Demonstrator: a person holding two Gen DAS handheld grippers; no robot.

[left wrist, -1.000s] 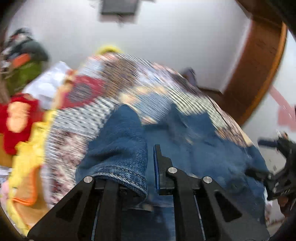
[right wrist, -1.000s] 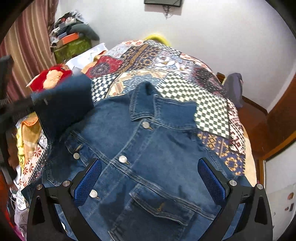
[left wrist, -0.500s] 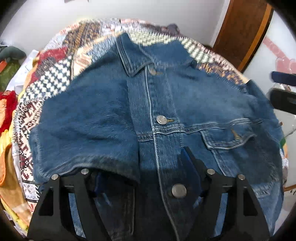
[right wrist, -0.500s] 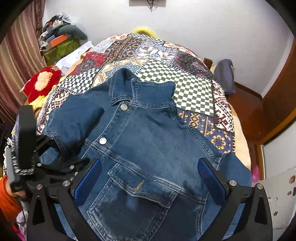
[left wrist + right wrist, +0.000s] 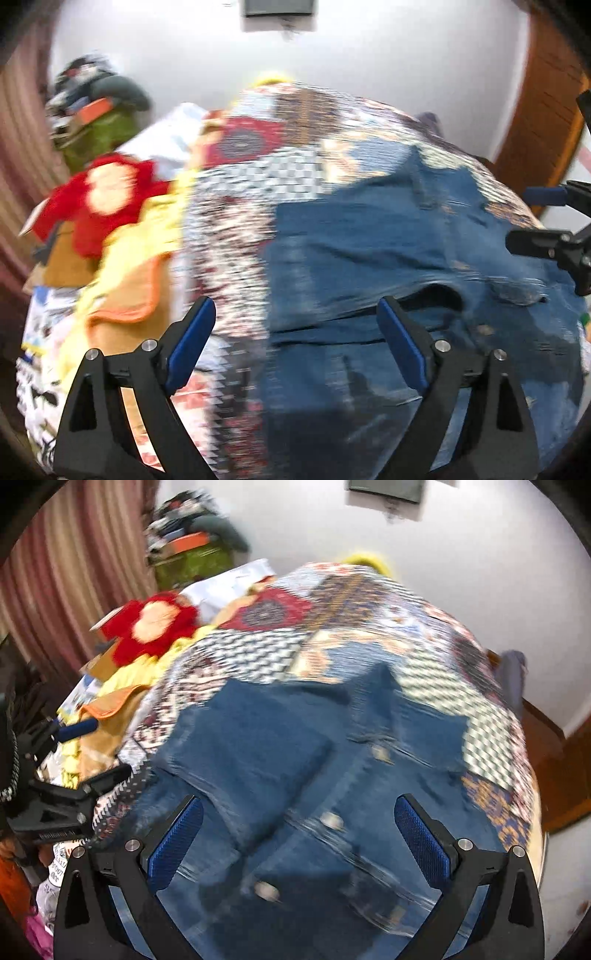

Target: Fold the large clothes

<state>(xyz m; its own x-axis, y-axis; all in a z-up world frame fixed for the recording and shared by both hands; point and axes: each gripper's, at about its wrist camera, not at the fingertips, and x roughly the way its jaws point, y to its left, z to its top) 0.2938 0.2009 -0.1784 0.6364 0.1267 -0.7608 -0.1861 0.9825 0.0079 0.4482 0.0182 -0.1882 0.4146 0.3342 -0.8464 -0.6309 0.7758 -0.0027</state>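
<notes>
1. Two grippers in view, both with jaws spread wide and nothing between the blue pads. Both frames are motion-blurred; fine detail is unreliable.
2. Left gripper [image 5: 295, 336]: hangs above the left edge of the denim jacket [image 5: 406, 258]. Its right finger is over denim, its left finger over the patchwork bedspread [image 5: 288, 122] and the heap beside it. No contact with cloth visible.
3. Right gripper [image 5: 297, 834]: hangs over the jacket's button front, denim under both fingers. The jacket [image 5: 314, 775] fills the space ahead of and between the fingers. Whether the pads touch the fabric cannot be told.
4. Jacket lies front-up on the bedspread [image 5: 369, 602], collar at the far side from both grippers. One sleeve [image 5: 251, 746] is folded inward across the chest, ahead-left of the right gripper. Metal buttons run diagonally between the right gripper's fingers.
5. In the right wrist view the left gripper [image 5: 77, 757] shows at the far left edge, apart from the jacket's side; in the left wrist view the right gripper [image 5: 546, 218] shows at the far right edge.
6. Far-left of both grippers: a red plush toy [image 5: 155, 624] and yellow and orange cloth [image 5: 133, 266] in a heap beside the bed.
</notes>
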